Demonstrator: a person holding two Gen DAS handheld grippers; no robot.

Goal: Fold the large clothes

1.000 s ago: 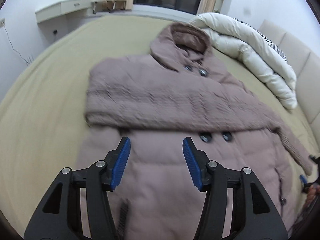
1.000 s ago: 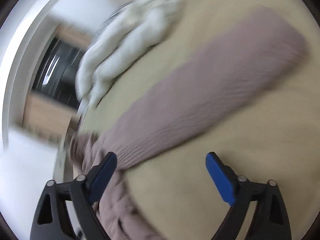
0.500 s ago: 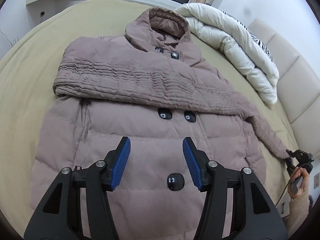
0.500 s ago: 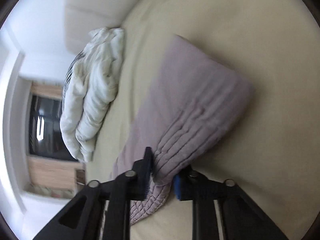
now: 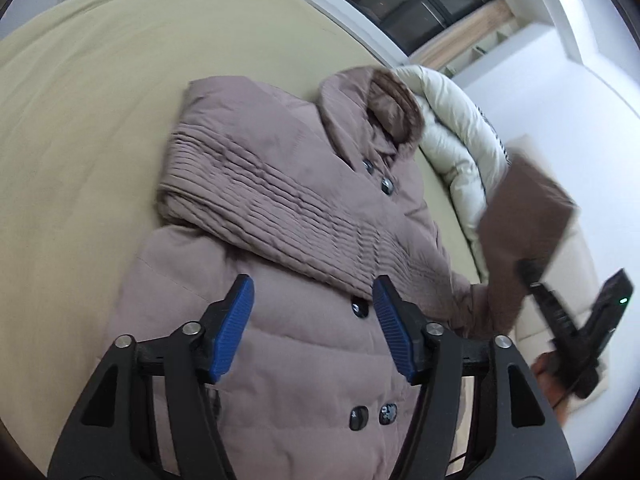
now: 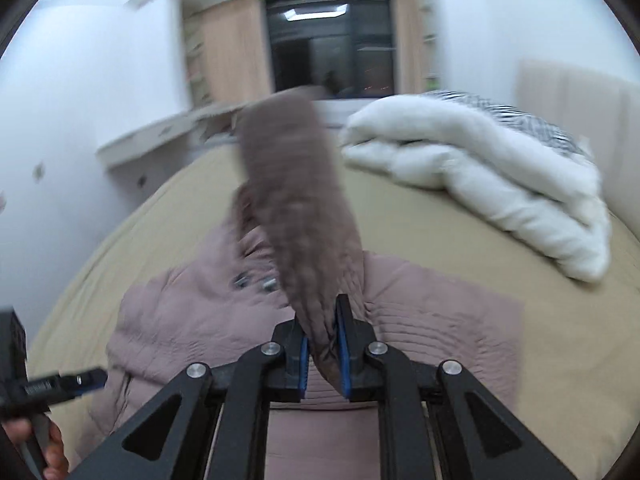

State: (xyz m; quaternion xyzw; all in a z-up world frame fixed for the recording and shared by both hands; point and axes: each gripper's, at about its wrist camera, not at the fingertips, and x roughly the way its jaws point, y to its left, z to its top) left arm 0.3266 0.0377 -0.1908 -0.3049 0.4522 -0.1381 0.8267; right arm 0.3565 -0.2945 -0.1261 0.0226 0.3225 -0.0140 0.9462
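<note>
A mauve hooded padded coat (image 5: 288, 344) lies face up on the bed, buttons up its front, one sleeve (image 5: 256, 200) folded across the chest. My left gripper (image 5: 312, 320) is open and empty, hovering above the coat's middle. My right gripper (image 6: 322, 344) is shut on the cuff of the other sleeve (image 6: 296, 208) and holds it up in the air above the coat (image 6: 192, 320). In the left wrist view that lifted sleeve (image 5: 520, 220) and the right gripper (image 5: 532, 276) show at the right.
The coat lies on a tan bedsheet (image 5: 80, 120). A folded white duvet (image 6: 480, 176) lies at the head side, beside a padded headboard (image 6: 580, 92). A dark window (image 6: 332, 44) and a wall shelf (image 6: 152, 136) are at the back.
My right gripper closed on the sleeve cuff and lifted it off the bed, swinging it over the coat. My left gripper stayed open and drifted over the coat's front.
</note>
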